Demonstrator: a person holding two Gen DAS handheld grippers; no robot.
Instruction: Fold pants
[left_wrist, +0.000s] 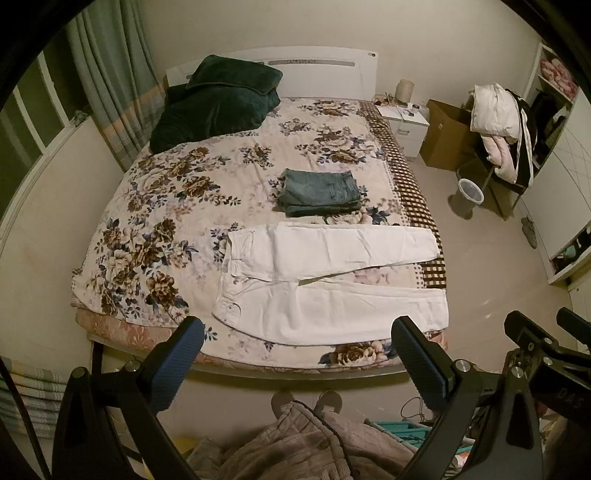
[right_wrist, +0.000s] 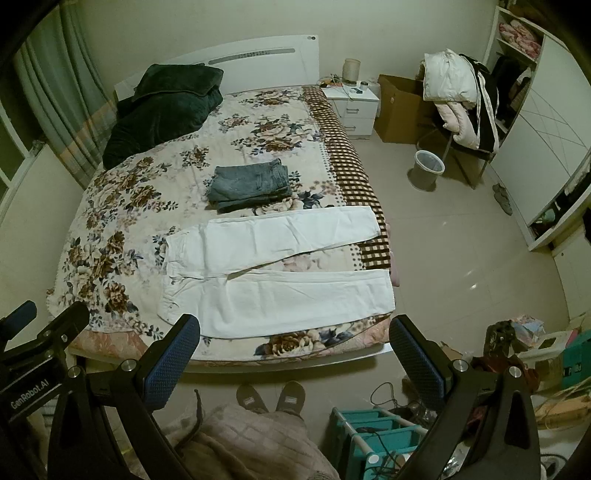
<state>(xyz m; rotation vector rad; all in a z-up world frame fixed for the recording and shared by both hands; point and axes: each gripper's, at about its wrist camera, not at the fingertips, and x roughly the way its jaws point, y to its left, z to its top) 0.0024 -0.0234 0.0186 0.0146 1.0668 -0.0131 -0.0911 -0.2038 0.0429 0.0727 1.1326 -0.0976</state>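
White pants (left_wrist: 332, 280) (right_wrist: 280, 273) lie spread flat across the near end of the floral bed, waist to the left, both legs running right in a narrow V. My left gripper (left_wrist: 297, 328) hangs open above the bed's foot edge, nothing between its blue pads. My right gripper (right_wrist: 295, 326) is open too, at about the same height just short of the pants. The right gripper's body shows at the left wrist view's right edge; the left one's body shows at the right wrist view's left edge.
Folded blue jeans (left_wrist: 319, 192) (right_wrist: 251, 184) sit mid-bed behind the white pants. A dark green blanket (left_wrist: 218, 99) is heaped at the headboard. A nightstand (right_wrist: 354, 107), cardboard box, clothes-laden chair (right_wrist: 461, 103) and bin (right_wrist: 426, 168) stand right of the bed. A person's feet (right_wrist: 271, 397) stand by a teal rack (right_wrist: 373, 428).
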